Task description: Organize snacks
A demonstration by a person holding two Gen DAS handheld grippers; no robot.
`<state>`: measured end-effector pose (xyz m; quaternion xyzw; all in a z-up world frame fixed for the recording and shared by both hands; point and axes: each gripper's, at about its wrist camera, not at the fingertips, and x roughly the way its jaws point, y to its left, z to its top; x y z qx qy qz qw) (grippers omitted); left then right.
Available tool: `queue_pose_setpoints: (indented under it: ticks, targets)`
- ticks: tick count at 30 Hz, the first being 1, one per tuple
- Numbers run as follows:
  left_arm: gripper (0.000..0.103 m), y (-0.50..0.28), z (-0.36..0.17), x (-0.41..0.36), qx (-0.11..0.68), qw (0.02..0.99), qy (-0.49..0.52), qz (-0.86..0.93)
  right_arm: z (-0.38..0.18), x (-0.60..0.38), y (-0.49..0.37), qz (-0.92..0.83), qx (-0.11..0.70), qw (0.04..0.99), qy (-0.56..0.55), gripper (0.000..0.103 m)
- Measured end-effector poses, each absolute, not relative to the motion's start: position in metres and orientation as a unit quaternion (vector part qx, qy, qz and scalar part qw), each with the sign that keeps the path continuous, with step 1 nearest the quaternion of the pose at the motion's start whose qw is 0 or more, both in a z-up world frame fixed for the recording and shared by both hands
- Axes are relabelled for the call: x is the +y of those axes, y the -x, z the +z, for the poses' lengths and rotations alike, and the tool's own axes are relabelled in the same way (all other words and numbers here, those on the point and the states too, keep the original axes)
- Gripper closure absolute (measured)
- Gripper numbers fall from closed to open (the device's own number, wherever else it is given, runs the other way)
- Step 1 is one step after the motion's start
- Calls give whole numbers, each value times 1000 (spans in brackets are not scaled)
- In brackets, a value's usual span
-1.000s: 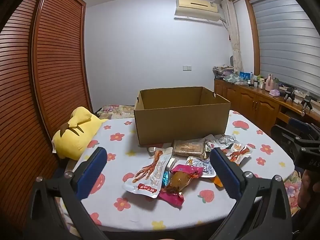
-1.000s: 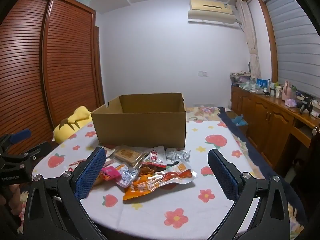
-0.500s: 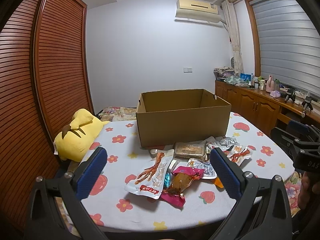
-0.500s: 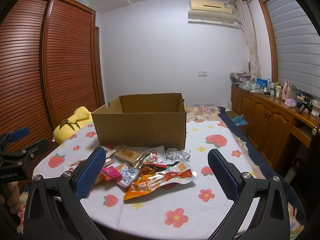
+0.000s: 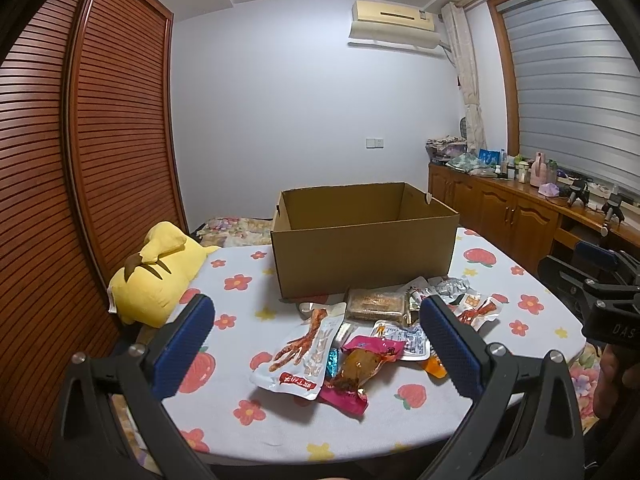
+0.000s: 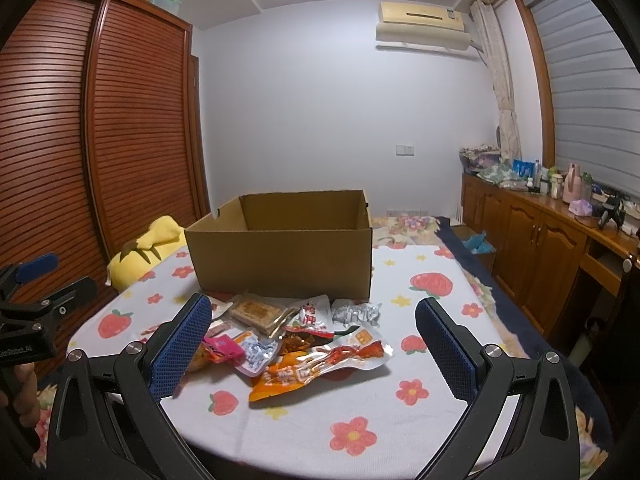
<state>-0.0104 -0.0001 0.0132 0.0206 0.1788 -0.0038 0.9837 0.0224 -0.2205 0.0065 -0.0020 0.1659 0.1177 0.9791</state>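
- Hovering short of the table (image 5: 280, 432), left gripper (image 5: 316, 344) spread wide, nothing between its fingers (image 5: 184, 344); right gripper (image 6: 312, 344) likewise wide apart and empty.
- Sitting at far left edge of the table, a soft yellow plush (image 5: 160, 276), rounded and squashy; likely to be nudged off by a wide left-side swing.
- Lying nearest the left gripper, a flat glossy chicken-feet pouch (image 5: 298, 356), slick film, thin edges; liable to slide on the cloth rather than lift, or to slip from a shallow pinch.
- Overlapping it, a magenta-ended pack (image 5: 358, 372), lumpy and crinkled; apt to drag a neighbour along if gripped where wrappers overlap.
- Heaped just before the box, snacks (image 6: 288, 336) in a loose pile, all still outside it: a firm rectangular clear-wrapped cake (image 6: 256, 312), a crumpled silver sachet (image 6: 356, 314), a long orange shiny pouch (image 6: 316, 368).
- Standing behind the pile, open cardboard box (image 6: 280, 260), matte, stiff, tall-walled; risk of a dangling pouch catching the near rim and dropping outside.
- Covering the table, a flower-and-strawberry printed cloth (image 6: 432, 284), smooth; prone to bunching under fingers pressed down hard.
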Motion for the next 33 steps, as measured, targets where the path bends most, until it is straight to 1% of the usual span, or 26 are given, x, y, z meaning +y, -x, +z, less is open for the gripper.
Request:
queue_pose_setpoints:
  ticks: [33]
  targets:
    - [0,16,21,-2,176,984,-22,-10,11,-217,-19,117,162,980,4,0]
